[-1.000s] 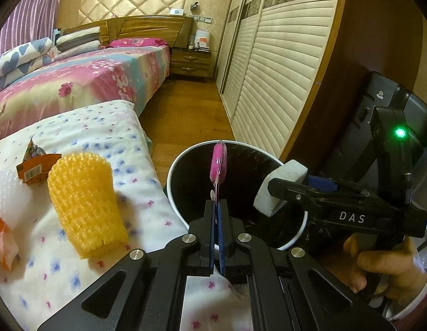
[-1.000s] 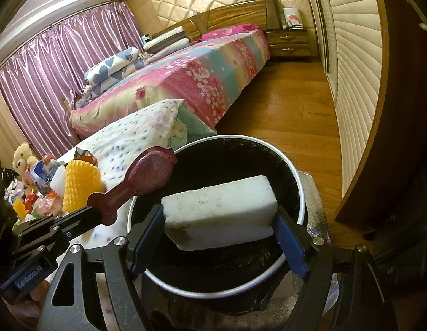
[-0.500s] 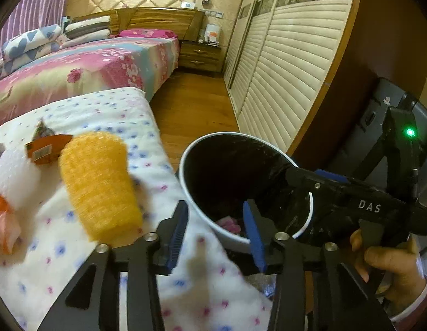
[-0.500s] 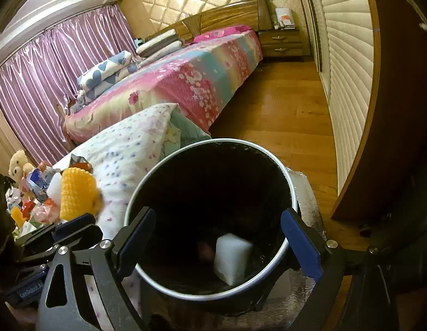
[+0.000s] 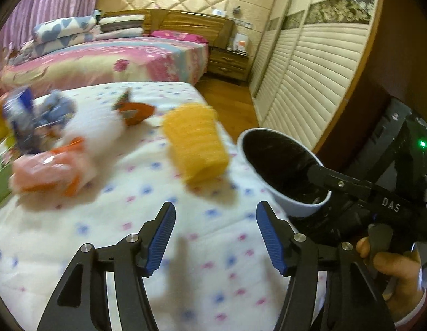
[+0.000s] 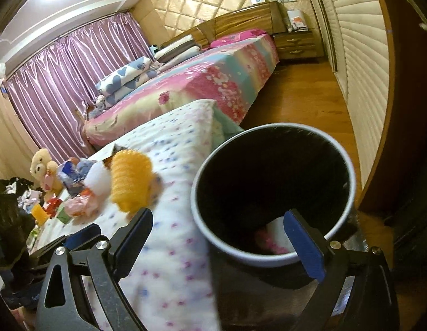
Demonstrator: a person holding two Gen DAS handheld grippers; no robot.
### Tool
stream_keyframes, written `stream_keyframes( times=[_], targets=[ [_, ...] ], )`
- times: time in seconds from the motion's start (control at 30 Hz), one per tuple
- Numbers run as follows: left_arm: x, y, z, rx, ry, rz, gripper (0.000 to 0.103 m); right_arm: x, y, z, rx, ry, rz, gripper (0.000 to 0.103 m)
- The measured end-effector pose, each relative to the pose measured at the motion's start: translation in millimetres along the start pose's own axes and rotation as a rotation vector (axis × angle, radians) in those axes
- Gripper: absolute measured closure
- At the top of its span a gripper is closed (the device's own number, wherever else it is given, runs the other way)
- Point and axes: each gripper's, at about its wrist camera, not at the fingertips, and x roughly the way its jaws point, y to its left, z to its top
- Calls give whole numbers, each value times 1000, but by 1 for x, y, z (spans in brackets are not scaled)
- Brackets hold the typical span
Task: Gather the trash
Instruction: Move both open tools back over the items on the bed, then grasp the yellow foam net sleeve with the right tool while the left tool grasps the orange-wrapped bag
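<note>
Left gripper (image 5: 215, 235) jaws opening, nothing between them, low centre over the dotted quilt (image 5: 125, 220). Right gripper (image 6: 221, 234) jaws opening, empty, straddling the bin (image 6: 271, 259) rim, lower right. Next trash, the yellow foam net (image 5: 195, 143), lies mid-frame just beside the bin. Risk: soft net squashes and slips, or a swing knocks the bin over.

Left claw (image 5: 215, 233) angled downward, jaws opening, nothing between them. Right claw (image 6: 219, 233) tilted down too, jaws spreading wide and empty, a hand (image 5: 392, 273) wrapped around its grip.
</note>
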Motion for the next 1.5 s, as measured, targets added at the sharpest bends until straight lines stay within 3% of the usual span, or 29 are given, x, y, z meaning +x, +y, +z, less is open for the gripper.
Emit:
stream_keyframes(
  times=[0.43, 0.8, 0.9, 1.33, 1.43, 1.5],
  targets=[
    [-59, 44, -29, -93, -42, 130, 36, 14, 64, -18, -73, 26, 71, 6],
    [-91, 84, -24, -64, -53, 229, 26, 36, 94, -22, -124, 73, 89, 6],
    [-93, 91, -16, -25, -61, 234, 25, 44, 99, -20, -128, 82, 90, 6],
    [-61, 95, 5, 175, 38, 195, 24, 78, 102, 2, -100, 127, 85, 6],
    [-55, 97, 8, 171, 51, 189, 27, 88, 100, 8, -80, 138, 80, 6],
    [-53, 96, 10, 175, 51, 177, 42, 92, 99, 9, -68, 145, 83, 9]
  ],
)
